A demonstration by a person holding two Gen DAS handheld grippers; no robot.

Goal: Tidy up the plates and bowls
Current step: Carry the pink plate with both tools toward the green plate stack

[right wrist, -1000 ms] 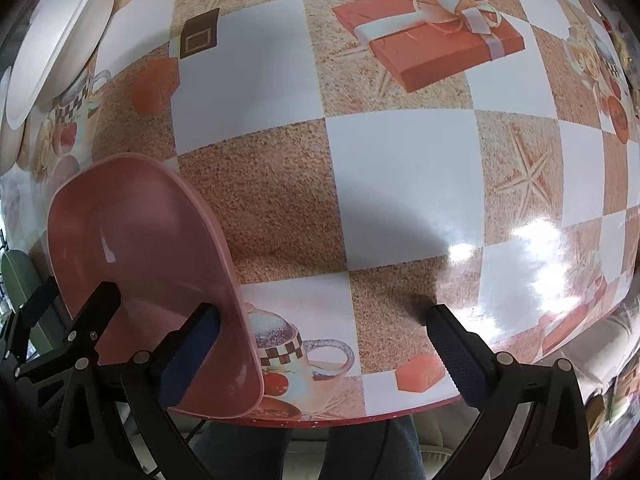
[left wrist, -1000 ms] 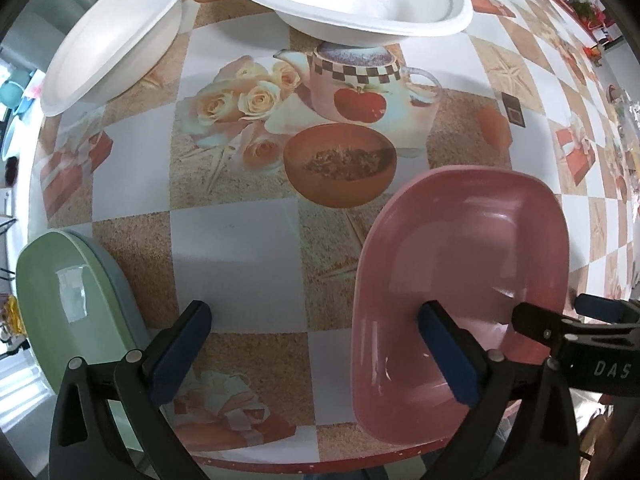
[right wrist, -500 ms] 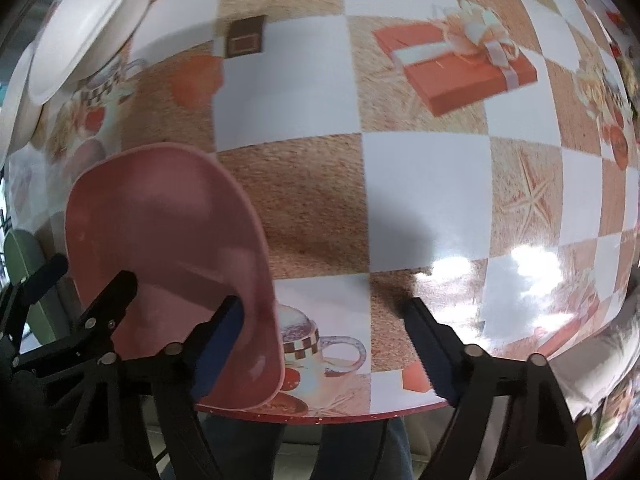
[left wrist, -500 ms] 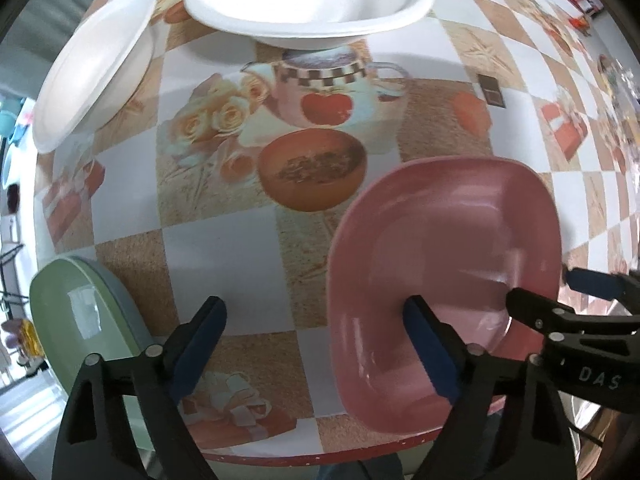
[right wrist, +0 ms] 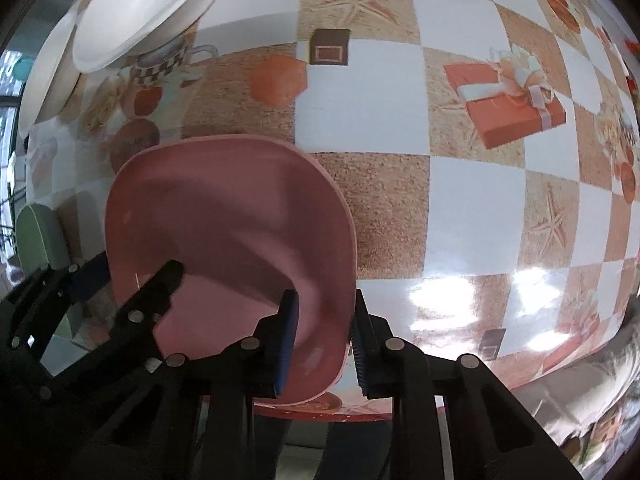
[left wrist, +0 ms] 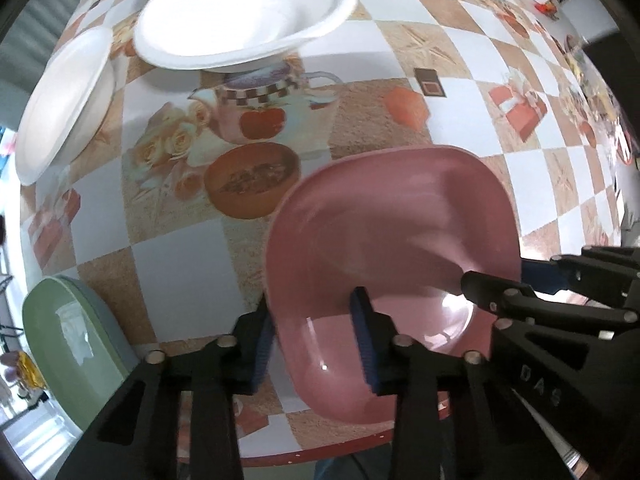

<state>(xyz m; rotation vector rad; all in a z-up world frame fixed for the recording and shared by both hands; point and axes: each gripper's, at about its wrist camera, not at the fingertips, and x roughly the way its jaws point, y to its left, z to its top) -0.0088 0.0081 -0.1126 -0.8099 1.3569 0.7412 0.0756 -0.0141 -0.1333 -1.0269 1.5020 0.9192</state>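
A pink rounded-square dish (left wrist: 392, 232) sits at the near edge of the checked tablecloth and is motion-blurred. My left gripper (left wrist: 314, 340) points down over the dish's left rim, jaws closing, blue pads on either side of the rim wall and pressing it. My right gripper (right wrist: 322, 340) does the same on the right rim of the pink dish (right wrist: 224, 220), its jaws closing too. Each view shows the other gripper across the dish: right gripper (left wrist: 496, 280), left gripper (right wrist: 136, 276).
Two white bowls (left wrist: 240, 12) (left wrist: 64, 100) stand at the far left; a third white rim peeks out at the top. A green dish (left wrist: 60, 340) lies stacked on a grey-blue one at the near left edge. The table's red front edge (left wrist: 320, 454) runs just below the grippers.
Both grippers went from wide open astride the pink dish's rims to clamped on them. Both cameras shifted, and the dish now looks larger and blurred.
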